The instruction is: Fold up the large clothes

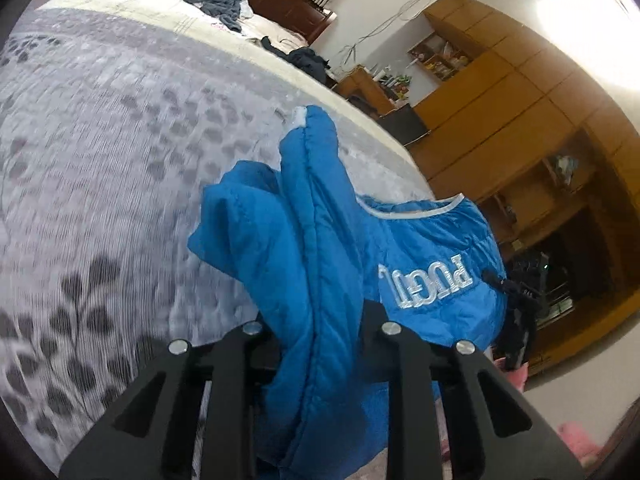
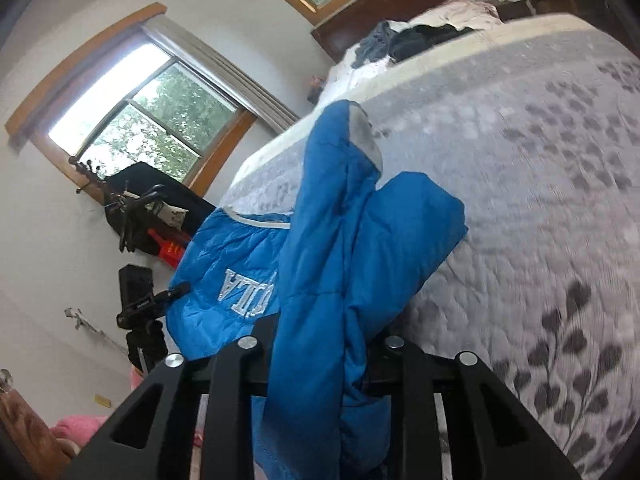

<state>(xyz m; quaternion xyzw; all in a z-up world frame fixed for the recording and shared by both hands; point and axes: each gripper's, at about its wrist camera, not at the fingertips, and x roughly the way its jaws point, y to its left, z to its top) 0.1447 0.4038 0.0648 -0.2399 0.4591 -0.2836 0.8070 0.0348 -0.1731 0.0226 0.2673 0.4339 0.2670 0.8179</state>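
Blue puffer jacket (image 1: 320,240) (image 2: 340,248) is hanging bunched between both tongs, lifted over the near edge of the bed (image 1: 120,140) (image 2: 540,200), white embroidered lettering facing outward. Left tongs (image 1: 320,344) are clenching a thick fold of the jacket; right tongs (image 2: 320,356) are clamping another fold. Grey leaf-print bedspread is lying underneath, dark clothes (image 1: 218,4) (image 2: 424,38) are piling near the headboard, wooden cabinets (image 1: 520,100) are standing beyond, window (image 2: 140,120) on the other side

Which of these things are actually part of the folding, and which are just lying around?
In use: blue jacket, left gripper, right gripper, grey bedspread.

Lying about: dark clothes heap, wooden cabinets, window, pink item.
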